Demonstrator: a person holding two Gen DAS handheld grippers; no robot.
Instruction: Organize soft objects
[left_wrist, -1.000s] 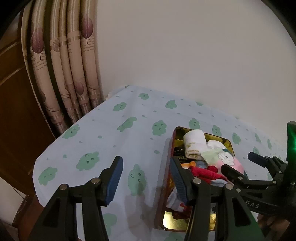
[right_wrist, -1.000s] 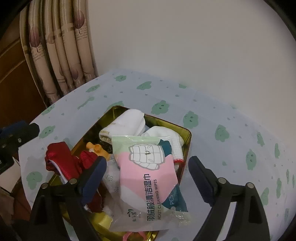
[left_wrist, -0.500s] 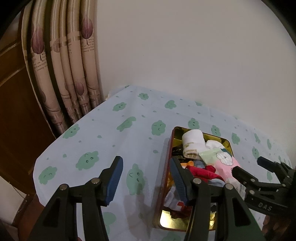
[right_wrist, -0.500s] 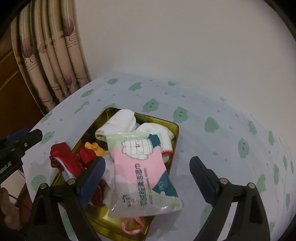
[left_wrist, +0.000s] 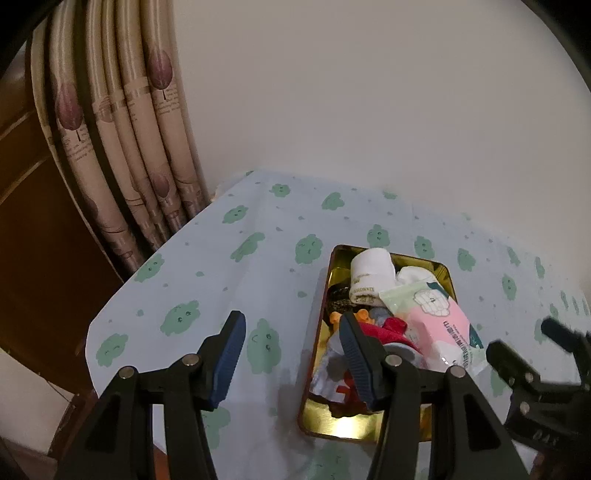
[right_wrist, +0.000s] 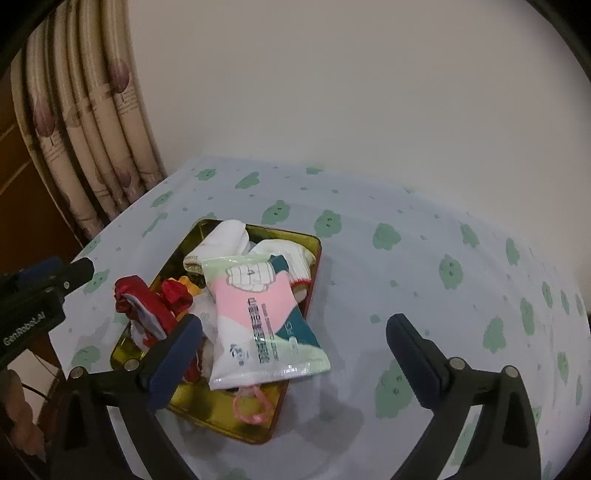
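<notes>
A gold metal tray (right_wrist: 225, 424) (left_wrist: 314, 354) sits on the table, heaped with soft things: a pink and green pack of wet wipes (right_wrist: 258, 317) (left_wrist: 439, 325), rolled white socks (right_wrist: 225, 240) (left_wrist: 369, 273), a red cloth item (right_wrist: 147, 306) (left_wrist: 391, 328) and a pink loop (right_wrist: 251, 406). My left gripper (left_wrist: 291, 354) is open and empty, above the tray's left rim. My right gripper (right_wrist: 295, 354) is open and empty, above the tray's near right corner.
The table wears a pale blue cloth with green cloud prints (right_wrist: 443, 266) (left_wrist: 184, 314). Beige curtains (left_wrist: 122, 147) (right_wrist: 81, 129) hang at the left by a white wall. The table's left edge drops off near dark wood furniture (left_wrist: 37, 258).
Both grippers have drawn back and up from the tray, so it looks smaller and farther. The right gripper has shifted right. The tray's contents have not moved.
</notes>
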